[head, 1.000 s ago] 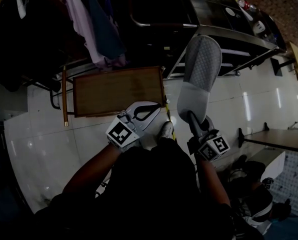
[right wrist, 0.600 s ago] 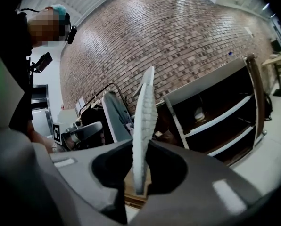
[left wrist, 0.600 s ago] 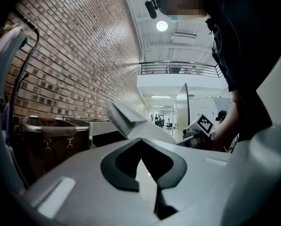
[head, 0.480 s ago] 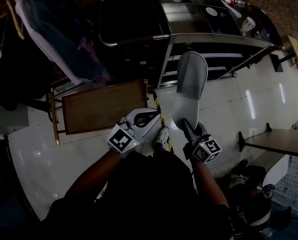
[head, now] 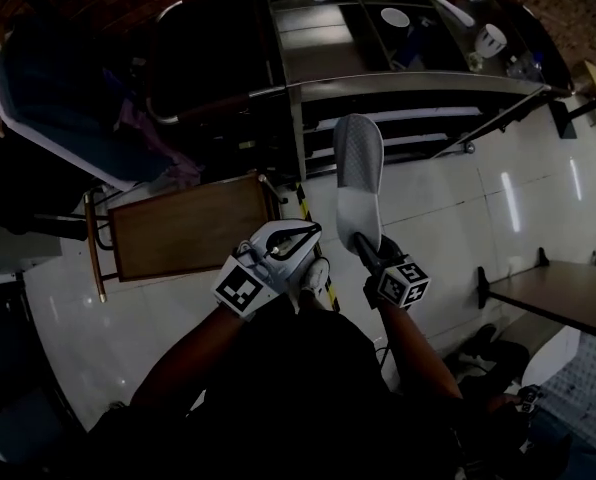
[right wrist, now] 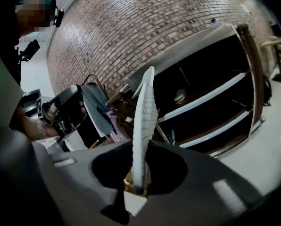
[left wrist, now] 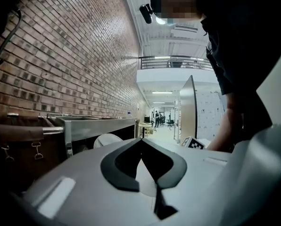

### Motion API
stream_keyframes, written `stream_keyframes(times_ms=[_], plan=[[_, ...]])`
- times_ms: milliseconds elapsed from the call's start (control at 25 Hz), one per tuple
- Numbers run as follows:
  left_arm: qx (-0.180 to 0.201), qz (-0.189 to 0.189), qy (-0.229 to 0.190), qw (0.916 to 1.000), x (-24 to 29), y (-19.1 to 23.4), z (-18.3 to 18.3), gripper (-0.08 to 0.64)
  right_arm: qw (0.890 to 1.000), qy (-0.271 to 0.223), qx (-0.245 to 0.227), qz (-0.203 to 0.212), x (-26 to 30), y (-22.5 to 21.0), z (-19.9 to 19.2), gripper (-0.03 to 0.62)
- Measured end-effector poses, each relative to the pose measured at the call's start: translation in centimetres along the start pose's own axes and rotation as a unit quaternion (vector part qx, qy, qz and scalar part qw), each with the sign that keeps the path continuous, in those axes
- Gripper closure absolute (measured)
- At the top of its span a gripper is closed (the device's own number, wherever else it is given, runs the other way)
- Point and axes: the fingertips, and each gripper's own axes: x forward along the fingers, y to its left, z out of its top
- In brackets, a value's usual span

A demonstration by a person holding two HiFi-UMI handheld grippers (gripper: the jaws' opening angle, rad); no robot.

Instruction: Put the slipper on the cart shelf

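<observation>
Since the earlier frame the person has come closer to the cart (head: 418, 78), and both hands have moved with them. The slipper (head: 356, 173) now reaches up to the front of the cart's lower shelves, where before it was out over the open floor. The wooden stand (head: 183, 230) has slid off to the left of the head view.

The right claw (head: 364, 245) is clamped narrow on the heel end of the grey slipper, with the toe pointing away toward the cart. In the right gripper view the slipper (right wrist: 144, 121) stands edge-on between the jaws, rising in front of the cart's dark open shelves (right wrist: 211, 95). It is in the air and not on any shelf.

The left claw (head: 308, 231) is beside it, just left of the slipper's heel. Its jaws are together and hold nothing. The left gripper view shows the tips meeting (left wrist: 141, 142), with the steel cart (left wrist: 98, 124) ahead on the left.
</observation>
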Motion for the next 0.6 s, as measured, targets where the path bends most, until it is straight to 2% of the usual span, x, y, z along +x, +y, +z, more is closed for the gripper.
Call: stream_keyframes(times_ms=[160,320,600], plan=[[-0.011,0.007,0.01,0.9999,0.9,0.8,-0.9,0.554,1.0,0.023,0.014,-0.005,2.9,-3.4,-0.1,0.525],[-0.018,0.012,0.016,0.9996,1.0,1.7,-1.8,0.554,0.999,0.042,0.034,0.007,7.1,-4.6,0.4,0.525],[-0.032,0.013,0.021,0.9992,3.0,5.2,-3.2,0.554,0.996,0.052,0.065,0.024,15.3,-7.4,3.8,0.525]])
